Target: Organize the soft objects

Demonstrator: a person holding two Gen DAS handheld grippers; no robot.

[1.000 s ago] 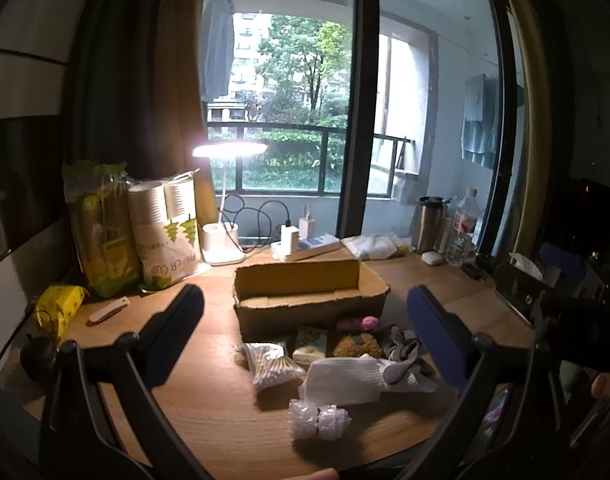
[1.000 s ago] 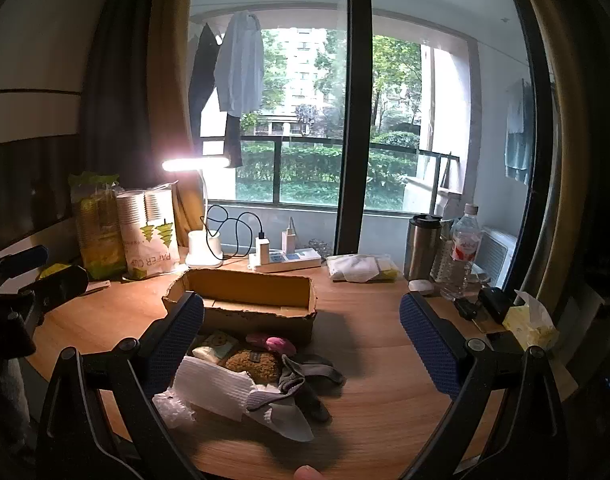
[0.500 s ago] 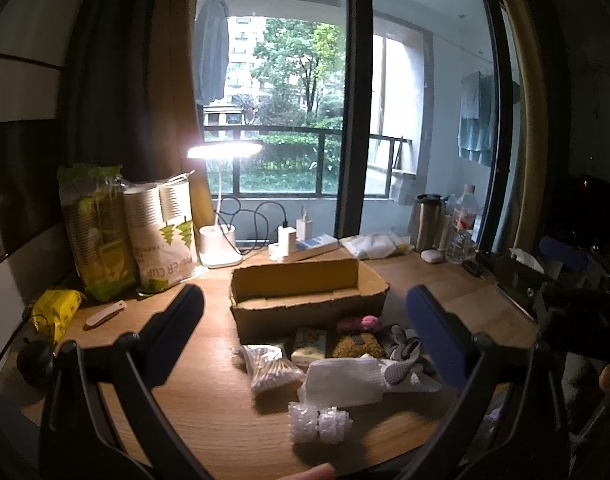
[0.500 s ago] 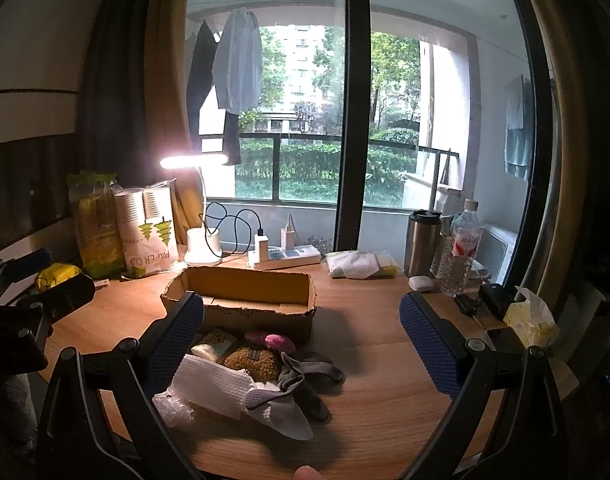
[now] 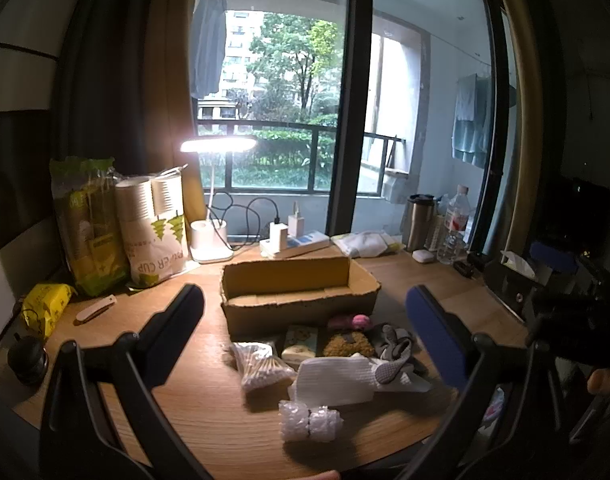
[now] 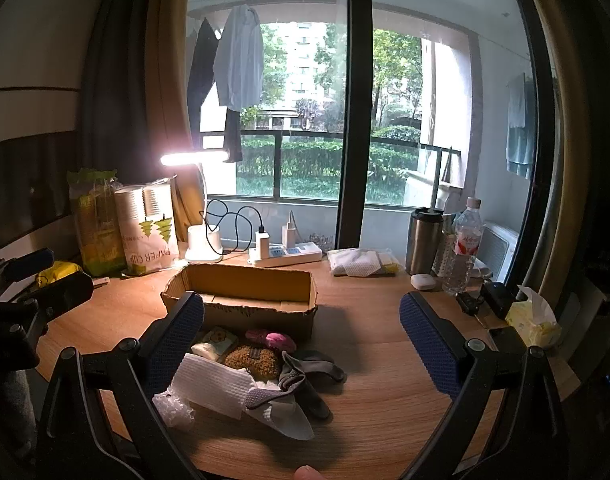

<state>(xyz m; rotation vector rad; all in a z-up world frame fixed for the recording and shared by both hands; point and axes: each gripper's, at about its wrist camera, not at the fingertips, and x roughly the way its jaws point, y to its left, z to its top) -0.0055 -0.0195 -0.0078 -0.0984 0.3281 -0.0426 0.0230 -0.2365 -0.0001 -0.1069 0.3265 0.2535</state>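
Note:
An open cardboard box (image 5: 297, 292) stands mid-table, also in the right wrist view (image 6: 241, 292). In front of it lies a pile of soft things: a white folded cloth (image 5: 333, 380) (image 6: 213, 384), grey socks (image 5: 393, 344) (image 6: 301, 376), a brown scrubby pad (image 5: 347, 344) (image 6: 251, 360), a pink item (image 5: 351, 322) (image 6: 271, 338), a small printed packet (image 5: 301, 342), a bag of cotton swabs (image 5: 259, 364) and a bubble-wrap roll (image 5: 309, 420) (image 6: 173, 404). My left gripper (image 5: 305, 312) and right gripper (image 6: 301, 320) are both open and empty, held above the pile.
A lit desk lamp (image 5: 213, 236), paper-cup packs (image 5: 153, 228), a power strip (image 5: 295, 242), a steel tumbler (image 6: 425, 240), a water bottle (image 6: 463, 248) and a tissue pack (image 6: 533, 316) ring the wooden table (image 6: 385, 380). The window is behind.
Both views shift only slightly; the left gripper drifted a little. Nothing was grasped or moved on the table.

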